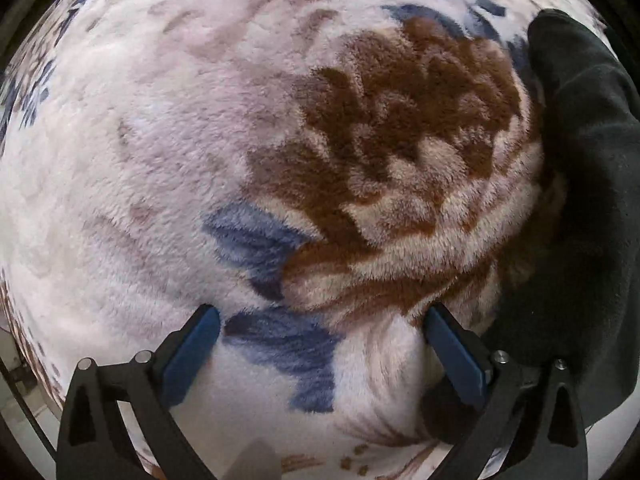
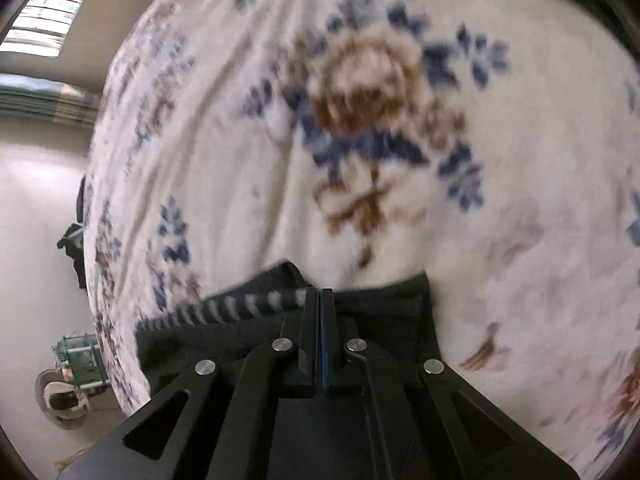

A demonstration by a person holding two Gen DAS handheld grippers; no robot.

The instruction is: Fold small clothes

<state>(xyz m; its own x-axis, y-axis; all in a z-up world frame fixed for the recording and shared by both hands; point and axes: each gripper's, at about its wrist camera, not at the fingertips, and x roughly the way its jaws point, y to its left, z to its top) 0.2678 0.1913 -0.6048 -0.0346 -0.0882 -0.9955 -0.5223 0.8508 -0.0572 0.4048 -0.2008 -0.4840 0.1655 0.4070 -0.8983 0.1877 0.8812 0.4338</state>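
A dark garment (image 1: 580, 184) lies on the floral blanket along the right side of the left wrist view. My left gripper (image 1: 320, 320) points straight down at the blanket, open wide, with only blanket between its blue pads (image 1: 192, 356); the garment's edge sits by the right finger. In the right wrist view the dark garment (image 2: 392, 312), with a black-and-white striped band (image 2: 248, 304), lies under and just ahead of my right gripper (image 2: 320, 292). Its jaws are pressed together, and I see no cloth between them. The picture is blurred.
The fleece blanket (image 2: 520, 160), white with brown and blue flowers, covers a bed. Past its left edge is pale floor (image 2: 36, 220) with a dark item (image 2: 72, 240), a green-and-white object (image 2: 76, 356) and a window (image 2: 52, 20) high on the wall.
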